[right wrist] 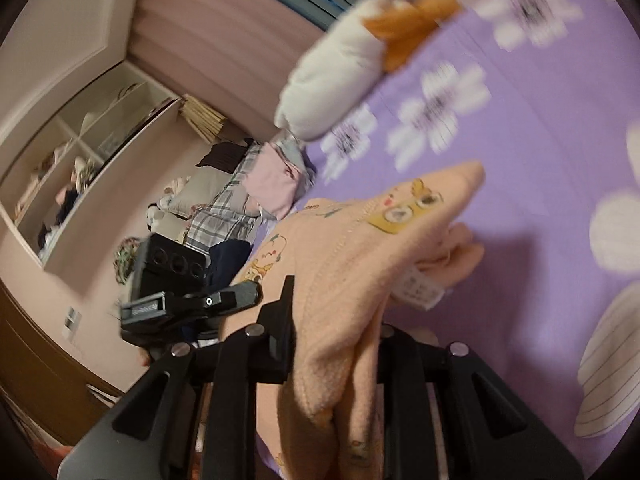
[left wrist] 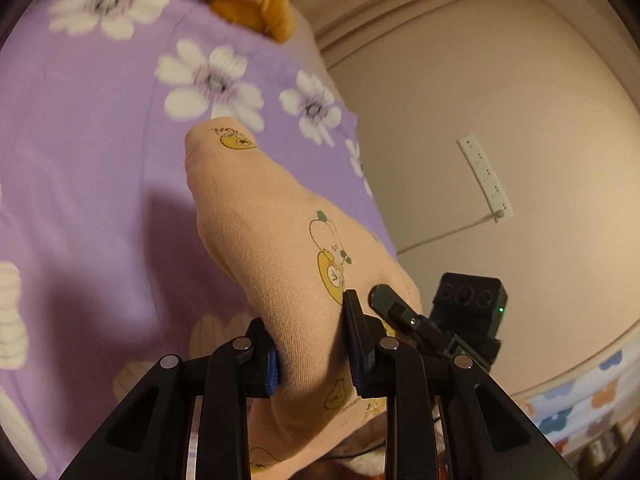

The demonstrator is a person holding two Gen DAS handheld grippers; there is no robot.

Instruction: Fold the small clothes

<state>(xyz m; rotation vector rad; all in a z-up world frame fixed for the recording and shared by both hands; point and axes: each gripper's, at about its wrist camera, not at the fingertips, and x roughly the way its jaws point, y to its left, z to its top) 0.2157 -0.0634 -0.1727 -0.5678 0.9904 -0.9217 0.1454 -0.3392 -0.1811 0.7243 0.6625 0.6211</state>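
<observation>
A small peach garment (left wrist: 256, 232) is clamped by the left gripper (left wrist: 312, 356) and the right gripper (right wrist: 332, 344), raised over the purple bedsheet (left wrist: 92, 168) at frame centre. Its long axis runs away toward upper frame. A lift-and-spread step is judged; laying it flat comes next

left gripper (left wrist: 310, 344) clamps peach garment (left wrist: 276, 248) | above purple floral sheet (left wrist: 80, 184) | plush toy (left wrist: 256, 8), perhaps

The left gripper (left wrist: 312, 344) points slightly downward, its jaws clamped on the peach garment (left wrist: 280, 264). The right gripper (right wrist: 332, 320) tilts likewise, jaws pinched on the same fabric; its right finger is hidden.
</observation>
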